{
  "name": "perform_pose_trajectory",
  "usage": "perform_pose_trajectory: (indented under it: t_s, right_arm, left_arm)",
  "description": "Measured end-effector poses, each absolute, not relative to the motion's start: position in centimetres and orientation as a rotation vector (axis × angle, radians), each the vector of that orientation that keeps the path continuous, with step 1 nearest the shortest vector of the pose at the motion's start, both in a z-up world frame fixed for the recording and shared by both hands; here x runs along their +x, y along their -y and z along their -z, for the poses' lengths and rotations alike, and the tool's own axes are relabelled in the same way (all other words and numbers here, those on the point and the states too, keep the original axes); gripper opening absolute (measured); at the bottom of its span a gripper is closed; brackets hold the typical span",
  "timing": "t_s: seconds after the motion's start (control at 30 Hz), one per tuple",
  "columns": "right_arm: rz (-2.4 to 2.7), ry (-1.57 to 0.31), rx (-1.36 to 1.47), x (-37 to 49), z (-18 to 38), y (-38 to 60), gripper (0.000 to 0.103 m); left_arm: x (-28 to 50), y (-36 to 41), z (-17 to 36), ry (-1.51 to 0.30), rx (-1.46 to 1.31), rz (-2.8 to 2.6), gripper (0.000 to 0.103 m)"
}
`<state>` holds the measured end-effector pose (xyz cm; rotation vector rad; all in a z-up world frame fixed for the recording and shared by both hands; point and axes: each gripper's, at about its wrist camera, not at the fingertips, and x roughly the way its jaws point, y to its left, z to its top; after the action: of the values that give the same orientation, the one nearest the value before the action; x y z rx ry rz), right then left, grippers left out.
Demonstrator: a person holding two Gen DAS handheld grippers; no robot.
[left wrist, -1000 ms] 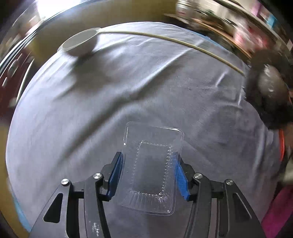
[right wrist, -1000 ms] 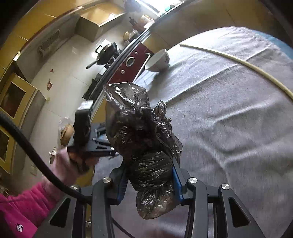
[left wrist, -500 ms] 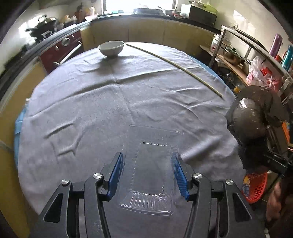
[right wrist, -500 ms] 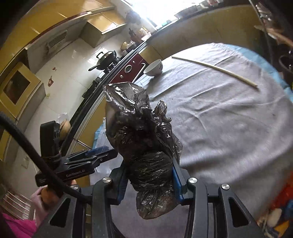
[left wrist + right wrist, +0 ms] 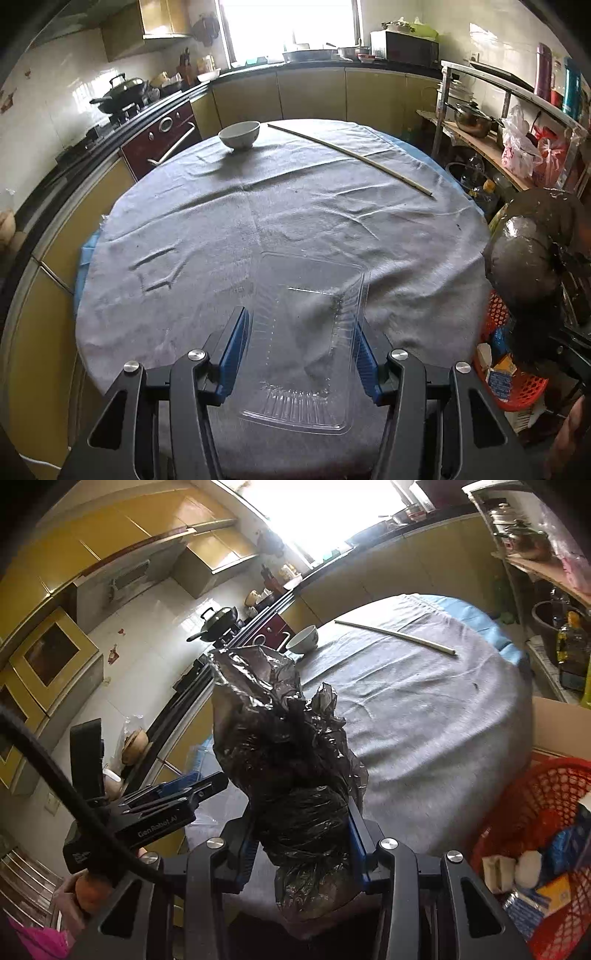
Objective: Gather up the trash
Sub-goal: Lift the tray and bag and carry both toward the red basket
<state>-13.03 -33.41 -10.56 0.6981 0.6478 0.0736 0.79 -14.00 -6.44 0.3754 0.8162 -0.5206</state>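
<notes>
In the left wrist view my left gripper [image 5: 301, 354] is shut on a clear plastic food tray [image 5: 306, 332], its blue pads pressing both long sides, held above the near edge of the round table. In the right wrist view my right gripper [image 5: 299, 834] is shut on a crumpled dark plastic bag [image 5: 284, 760] that sticks up between the pads. That bag [image 5: 528, 258] also shows at the right edge of the left wrist view. The left gripper [image 5: 162, 805] appears low on the left of the right wrist view, with a hand under it.
A round table under a grey cloth [image 5: 258, 206] carries a white bowl [image 5: 239, 134] and a long pale stick [image 5: 351, 157] at its far side. A red mesh basket [image 5: 535, 830] with trash stands on the floor right of the table. Kitchen counters, a stove and shelves surround it.
Both grippers have pulled back and risen from the table, each keeping its load. The table now looks smaller, and the red basket has come into the right wrist view.
</notes>
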Motion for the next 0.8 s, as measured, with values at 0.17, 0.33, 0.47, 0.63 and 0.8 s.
perform_pose_trajectory:
  t_s: [0.17, 0.33, 0.47, 0.63, 0.8]
  right_arm:
    - [-0.056, -0.616, 0.682, -15.7, 9.7, 33.7, 0.044]
    - [-0.043, -0.587, 0.686, -17.0, 9.4, 34.3, 0.044]
    - [-0.03, -0.59, 0.703, -17.2, 10.1, 34.6, 0.045]
    - [-0.035, -0.599, 0.73, -16.9, 11.0, 34.8, 0.045]
    - [-0.038, -0.605, 0.747, -16.8, 11.7, 35.1, 0.045]
  left_arm:
    - [-1.2, 14.2, 5.3, -0.766, 0.392, 0.505, 0.056]
    - [-2.2, 14.7, 4.9, -0.724, 0.412, 0.481, 0.056]
    - [-2.4, 15.2, 5.2, -0.724, 0.424, 0.472, 0.056]
    - [-2.5, 15.8, 5.9, -0.736, 0.444, 0.465, 0.056]
    - [-3.2, 16.2, 6.1, -0.732, 0.459, 0.461, 0.056]
